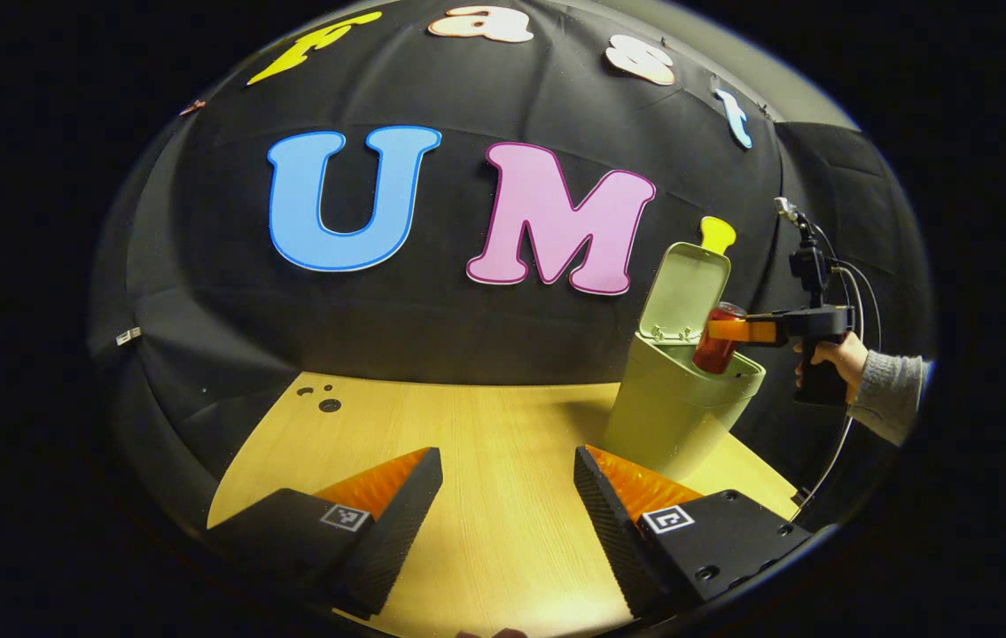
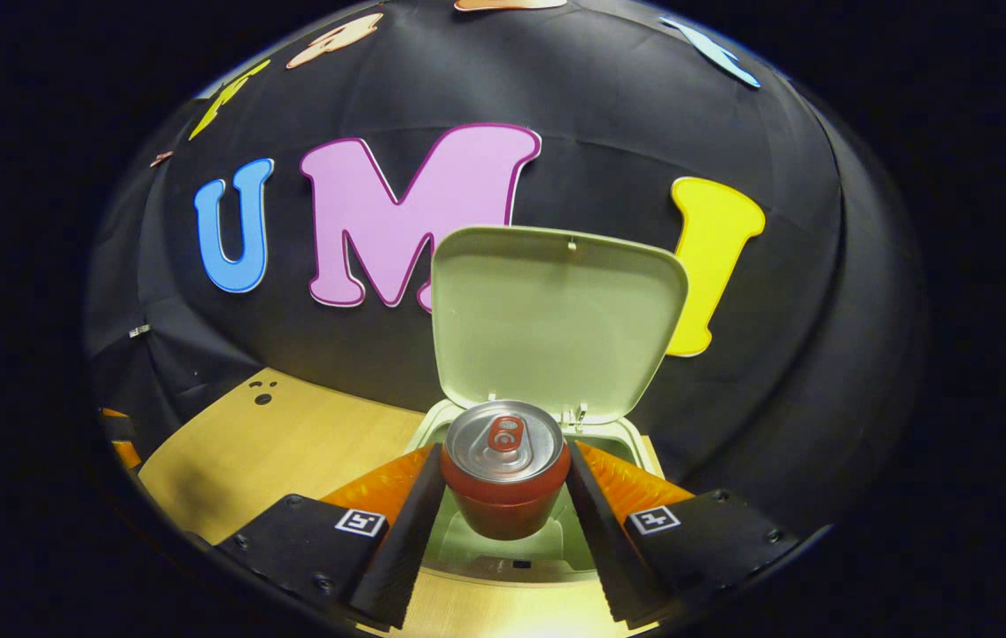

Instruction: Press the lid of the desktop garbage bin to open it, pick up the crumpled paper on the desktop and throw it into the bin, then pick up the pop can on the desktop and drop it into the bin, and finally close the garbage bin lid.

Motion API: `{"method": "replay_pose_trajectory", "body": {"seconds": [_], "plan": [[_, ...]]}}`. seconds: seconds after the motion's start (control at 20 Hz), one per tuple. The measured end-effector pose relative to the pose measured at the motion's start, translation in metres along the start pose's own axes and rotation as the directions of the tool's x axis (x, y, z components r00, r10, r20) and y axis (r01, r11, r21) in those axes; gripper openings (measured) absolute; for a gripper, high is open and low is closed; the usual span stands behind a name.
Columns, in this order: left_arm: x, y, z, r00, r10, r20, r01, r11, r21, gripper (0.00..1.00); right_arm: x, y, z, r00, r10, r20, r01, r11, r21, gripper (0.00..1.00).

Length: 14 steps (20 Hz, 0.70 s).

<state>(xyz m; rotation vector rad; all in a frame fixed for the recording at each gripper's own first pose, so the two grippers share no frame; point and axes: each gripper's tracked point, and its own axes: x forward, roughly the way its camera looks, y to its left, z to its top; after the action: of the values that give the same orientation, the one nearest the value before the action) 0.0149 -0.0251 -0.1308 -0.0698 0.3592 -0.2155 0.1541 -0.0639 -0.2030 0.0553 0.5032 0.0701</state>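
We held the pop can (image 2: pixel 505 470) upright, top up, clamped between the right hand-held gripper (image 2: pixel 503 496) fingers over the open garbage bin (image 1: pixel 680 399); our left hand-held gripper (image 1: pixel 507 487) hung wide above the worktop (image 1: pixel 485 425).

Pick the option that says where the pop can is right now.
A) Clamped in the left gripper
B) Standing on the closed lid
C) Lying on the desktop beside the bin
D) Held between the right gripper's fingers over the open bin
D: the right gripper clamps the pop can above the bin, its lid standing open.
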Motion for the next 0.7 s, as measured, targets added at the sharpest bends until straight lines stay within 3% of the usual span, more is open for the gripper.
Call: {"method": "replay_pose_trajectory", "body": {"seconds": [0.7], "plan": [[0.0,0.003,-0.004,1.0,0.006,-0.007,-0.006,1.0,-0.003,0.96,0.014,-0.007,-0.046,0.996,-0.024,-0.091,0.028,0.999,0.046,0.84]]}}
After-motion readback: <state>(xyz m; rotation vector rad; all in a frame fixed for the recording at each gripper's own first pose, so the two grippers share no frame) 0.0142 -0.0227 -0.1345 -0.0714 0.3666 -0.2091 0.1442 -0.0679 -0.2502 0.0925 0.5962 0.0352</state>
